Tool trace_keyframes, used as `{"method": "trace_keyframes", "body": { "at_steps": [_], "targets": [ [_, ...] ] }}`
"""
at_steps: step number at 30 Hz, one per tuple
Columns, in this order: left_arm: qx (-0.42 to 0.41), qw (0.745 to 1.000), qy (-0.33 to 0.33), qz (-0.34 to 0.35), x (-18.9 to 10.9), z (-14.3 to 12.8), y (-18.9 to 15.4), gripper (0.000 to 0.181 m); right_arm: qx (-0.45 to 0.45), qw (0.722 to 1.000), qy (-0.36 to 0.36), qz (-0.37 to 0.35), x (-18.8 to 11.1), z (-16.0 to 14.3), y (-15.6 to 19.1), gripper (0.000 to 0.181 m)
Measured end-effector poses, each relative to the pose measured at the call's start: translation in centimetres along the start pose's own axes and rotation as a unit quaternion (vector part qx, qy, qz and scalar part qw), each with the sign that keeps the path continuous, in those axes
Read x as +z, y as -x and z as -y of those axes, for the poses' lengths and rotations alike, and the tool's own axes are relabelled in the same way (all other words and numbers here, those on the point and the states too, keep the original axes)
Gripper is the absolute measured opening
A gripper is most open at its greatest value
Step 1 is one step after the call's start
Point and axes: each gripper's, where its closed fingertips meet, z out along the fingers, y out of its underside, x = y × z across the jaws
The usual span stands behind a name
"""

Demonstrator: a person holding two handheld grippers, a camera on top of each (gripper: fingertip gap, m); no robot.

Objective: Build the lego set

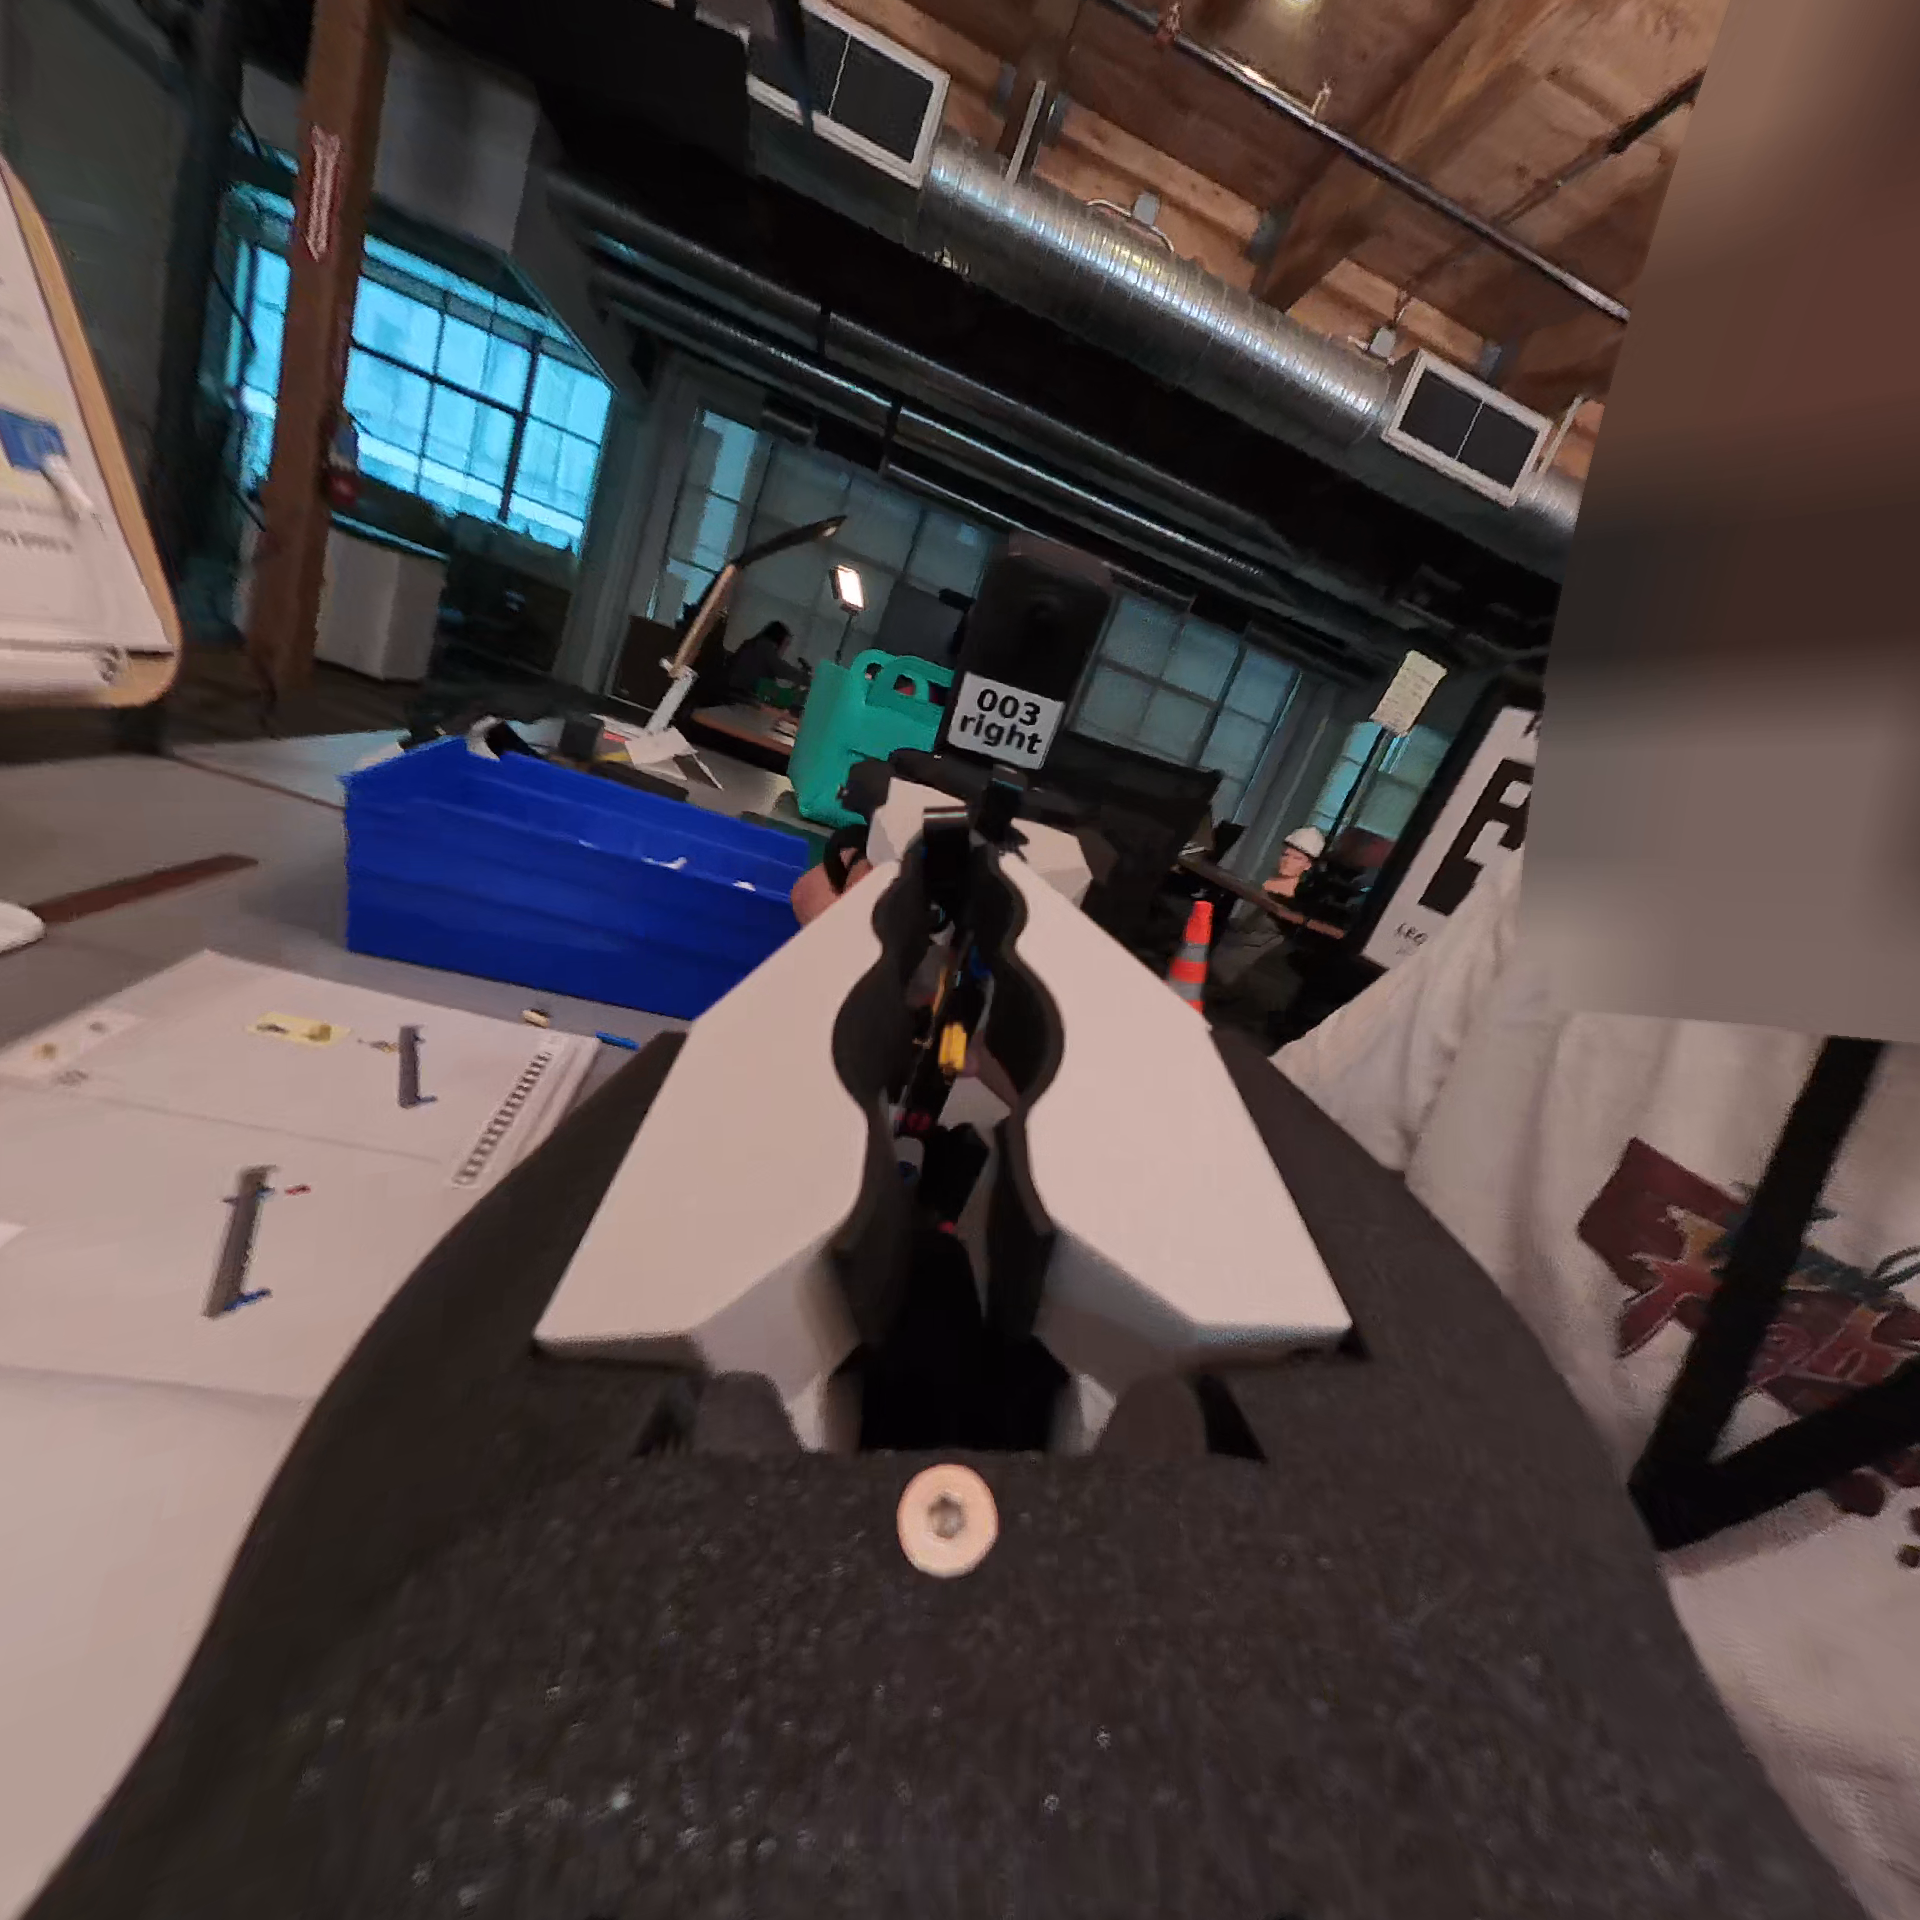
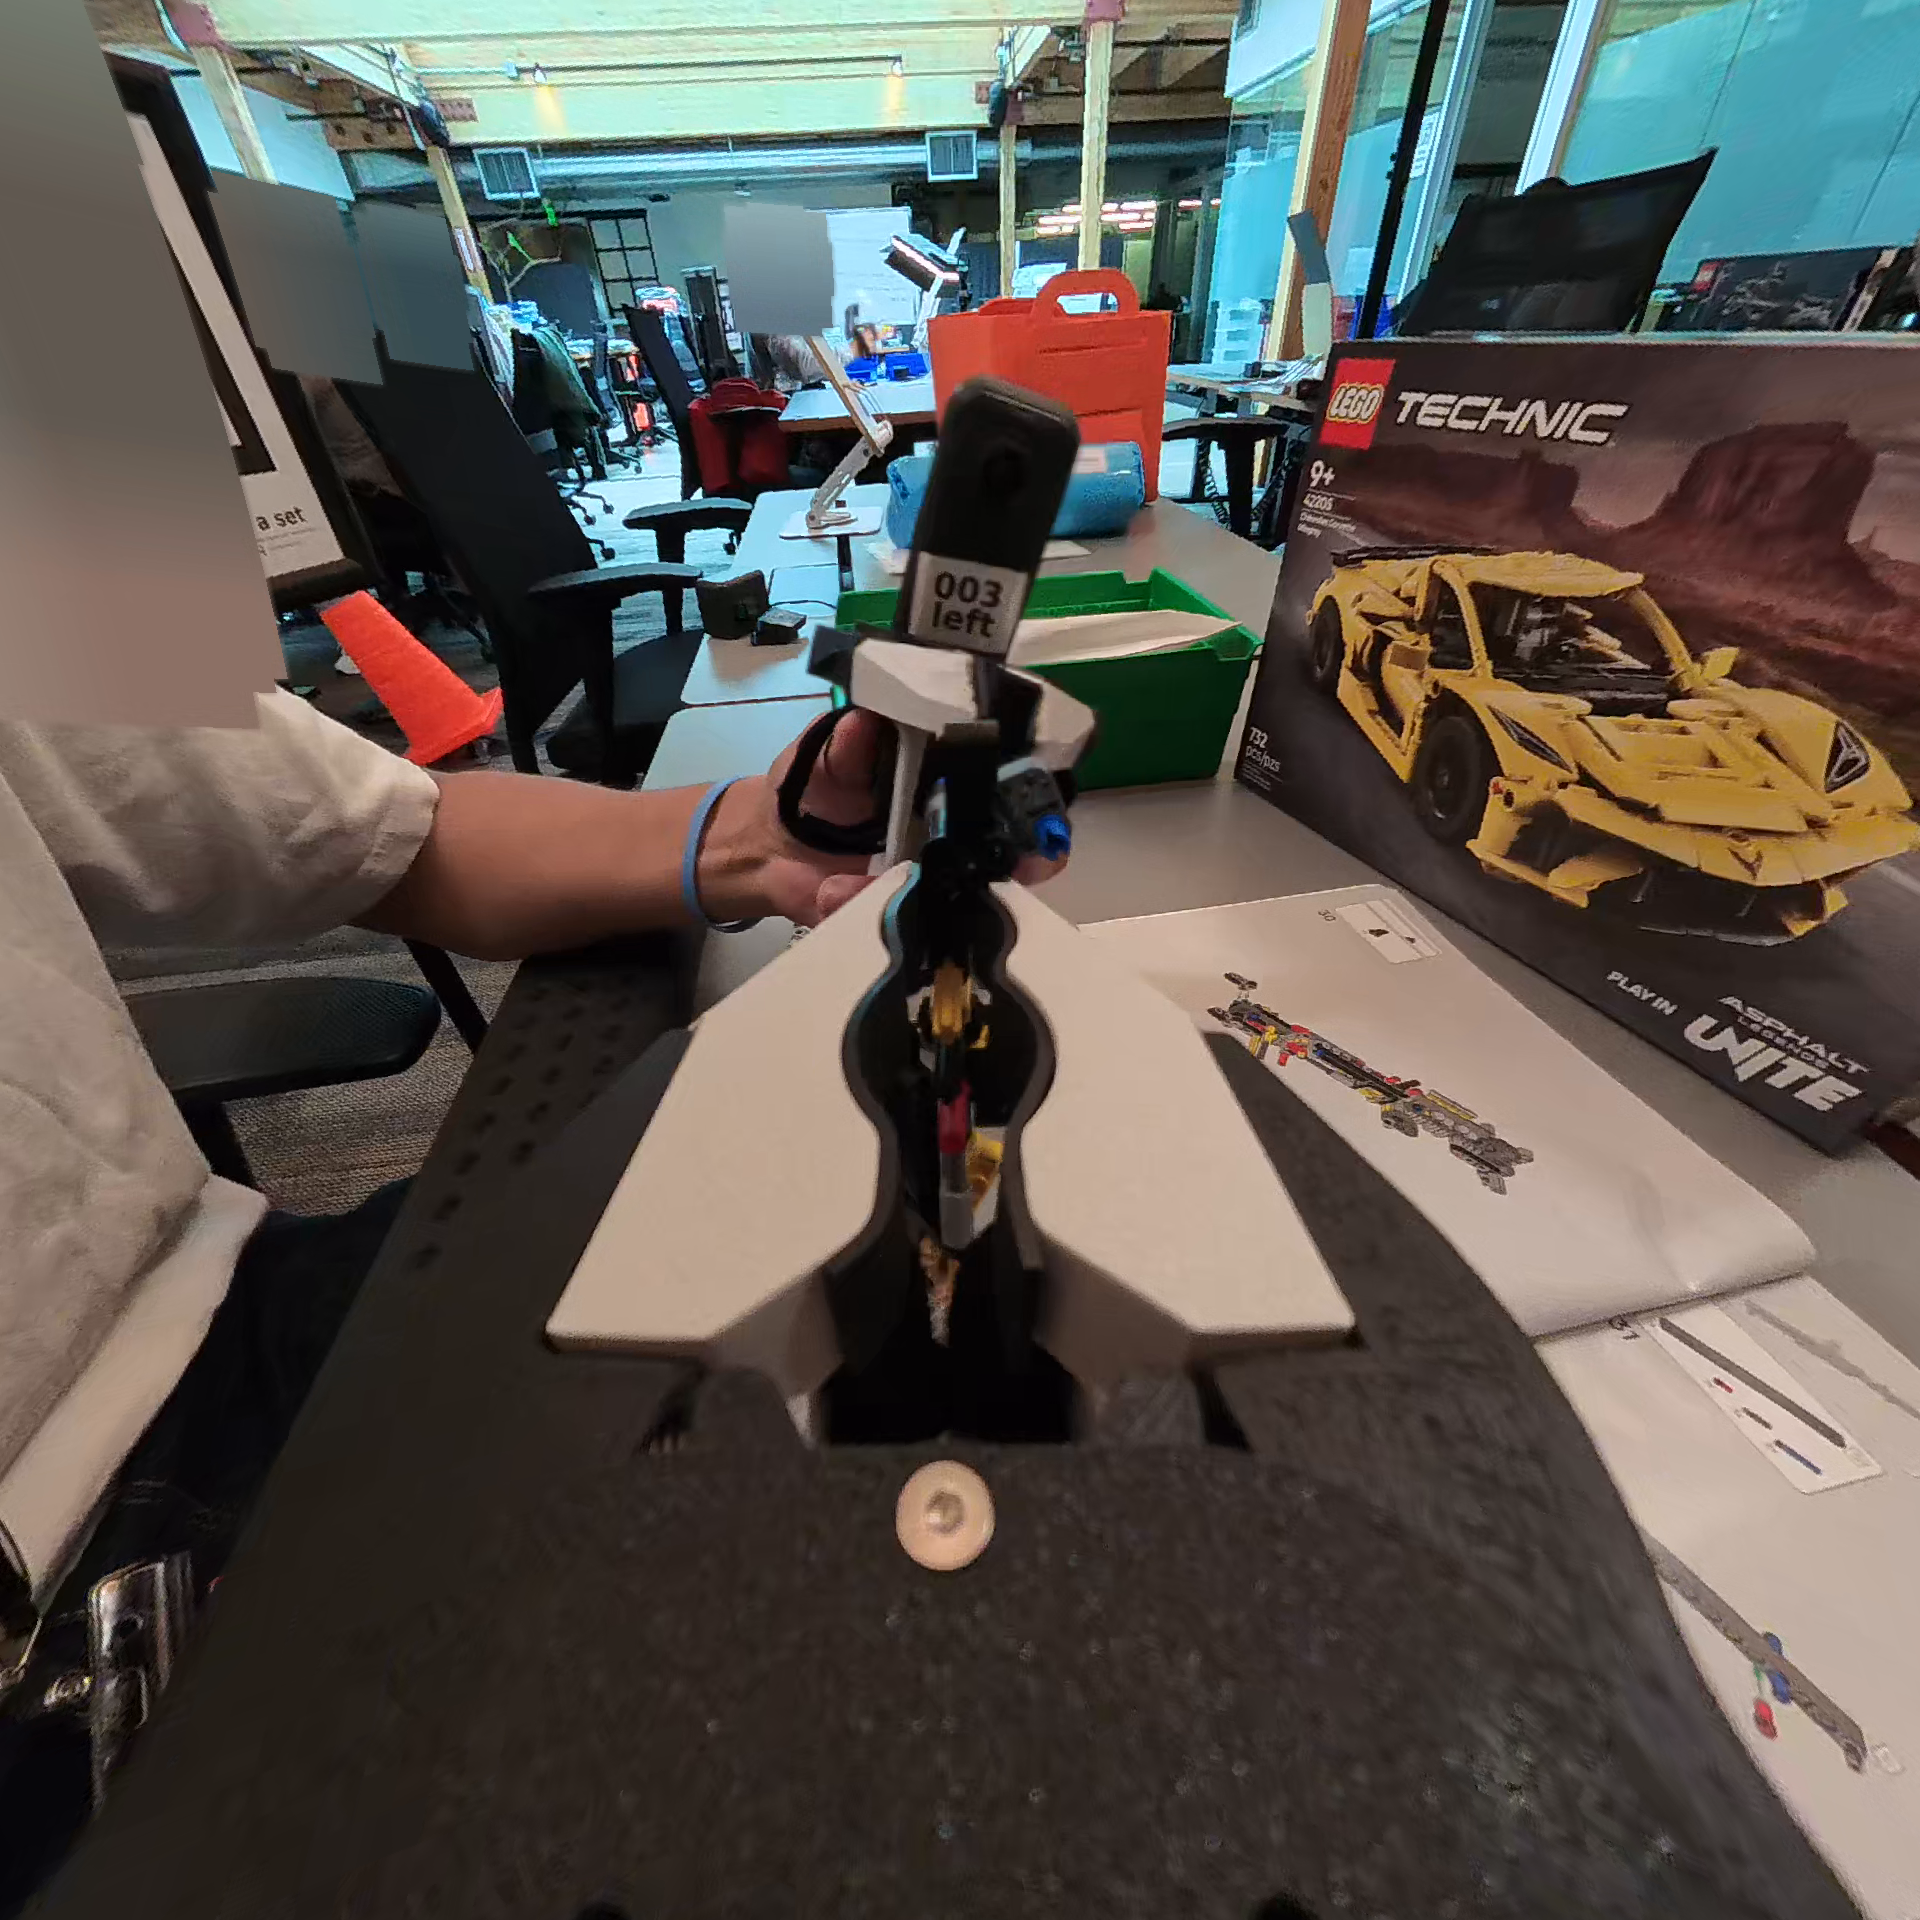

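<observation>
Lego assembly [image 2: 948, 1081]: long, narrow, mostly black strip of beams with yellow, red, grey and blue parts, held in the air above the table [image 2: 1164, 862] between both grippers, which face each other tip to tip. Seen edge-on in both wrist views, so its full shape cannot be made out.

Right gripper [image 2: 945, 904]: jaws clenched on the near end of the assembly, which runs down the slot between the two white fingers [image 2: 748, 1132]. Left gripper [image 1: 940, 862]: jaws likewise clamped on the opposite end, same strip filling the gap between its fingers. In the right wrist view the left gripper appears beyond the tips, held by a hand [image 2: 821, 821] with a blue wristband [image 2: 698, 852]; a blue pin end [image 2: 1051, 831] sticks out beside it. White-sleeved arm reaches in from the left.

Table, right wrist view: open instruction booklet [image 2: 1434, 1101] lying flat just beyond the grippers, printed set box [image 2: 1600, 686] with a yellow car picture standing upright behind it, green bin [image 2: 1153, 696] farther back, orange bag [image 2: 1060, 364] behind that.

Table, left wrist view: booklet pages [image 1: 260, 1164] at left, blue bin [image 1: 561, 883] beyond them, teal bag [image 1: 862, 717] behind the bin. Orange cone [image 1: 1195, 956] on the floor at right. Person's white printed shirt [image 1: 1704, 1299] fills the right edge.
</observation>
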Motion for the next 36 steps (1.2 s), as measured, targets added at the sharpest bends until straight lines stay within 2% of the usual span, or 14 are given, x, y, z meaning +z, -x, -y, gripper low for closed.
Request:
{"method": "trace_keyframes", "body": {
  "at_steps": [1, 7, 20, 33, 36],
  "targets": [
    [0.023, 1.000, 0.002, 0.003, 0.1, 0.0, -0.2, 0.007, 0.006, 1.000, -0.002, 0.003, -0.1, 0.0, -0.1, 0.007],
    [0.070, 0.997, 0.011, 0.033, 0.5, -0.4, -0.1, 0.007, 0.025, 0.999, -0.014, 0.019, -0.2, 0.3, 0.3, 0.007],
    [0.084, 0.996, -0.006, 0.021, 0.6, -0.3, -0.7, 0.007, 0.056, 0.998, -0.019, 0.031, -0.2, 0.2, 0.1, 0.006],
    [0.134, 0.990, -0.003, 0.053, 1.1, -0.6, -0.4, 0.007, 0.080, 0.996, -0.005, 0.048, -0.5, -0.2, 0.2, 0.006],
    [0.128, 0.989, -0.051, 0.049, 1.2, 0.1, -0.9, 0.007, 0.109, 0.991, -0.035, 0.070, -0.4, 0.5, 0.6, 0.006]
  ]
}}
